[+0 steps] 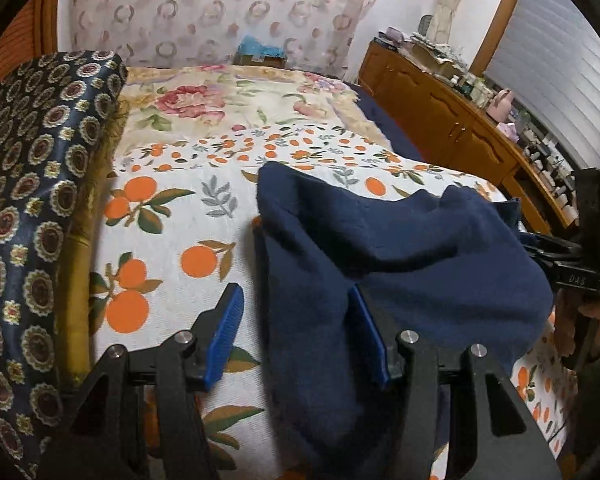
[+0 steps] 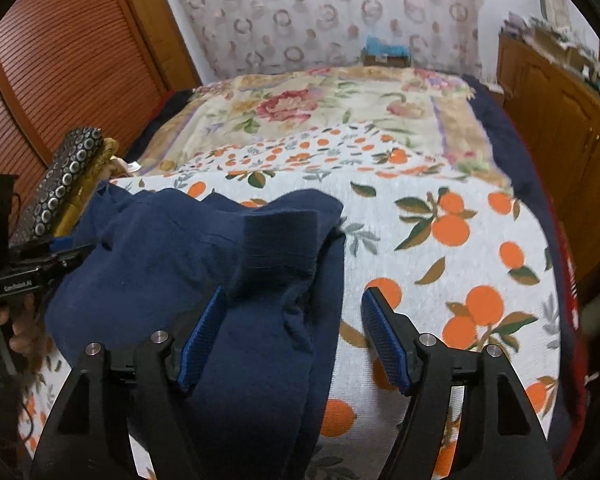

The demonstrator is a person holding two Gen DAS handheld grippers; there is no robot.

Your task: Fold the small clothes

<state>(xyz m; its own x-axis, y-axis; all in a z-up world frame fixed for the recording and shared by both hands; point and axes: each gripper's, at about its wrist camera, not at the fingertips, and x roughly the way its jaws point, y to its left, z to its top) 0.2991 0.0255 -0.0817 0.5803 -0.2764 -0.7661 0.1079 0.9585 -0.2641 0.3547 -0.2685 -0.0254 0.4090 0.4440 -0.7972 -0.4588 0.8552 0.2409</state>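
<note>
A dark navy garment [image 1: 400, 248] lies bunched on the orange-print sheet [image 1: 172, 240]. My left gripper [image 1: 296, 300] is open, its blue pads wide apart; the garment's left edge lies between them and drapes over the right pad. In the right wrist view the same garment [image 2: 204, 264] has a ribbed cuff folded up on top. My right gripper [image 2: 292, 300] is open, the garment's right edge between its pads and over the left pad. Each gripper shows at the edge of the other's view: the right one [image 1: 540, 248], the left one [image 2: 72, 256].
A dark patterned cushion with gold trim [image 1: 40, 208] stands left of the sheet. A floral blanket [image 1: 228, 100] covers the far bed. A wooden cabinet [image 1: 452, 120] with clutter on top runs along the right. A slatted wooden door [image 2: 68, 60] is at left.
</note>
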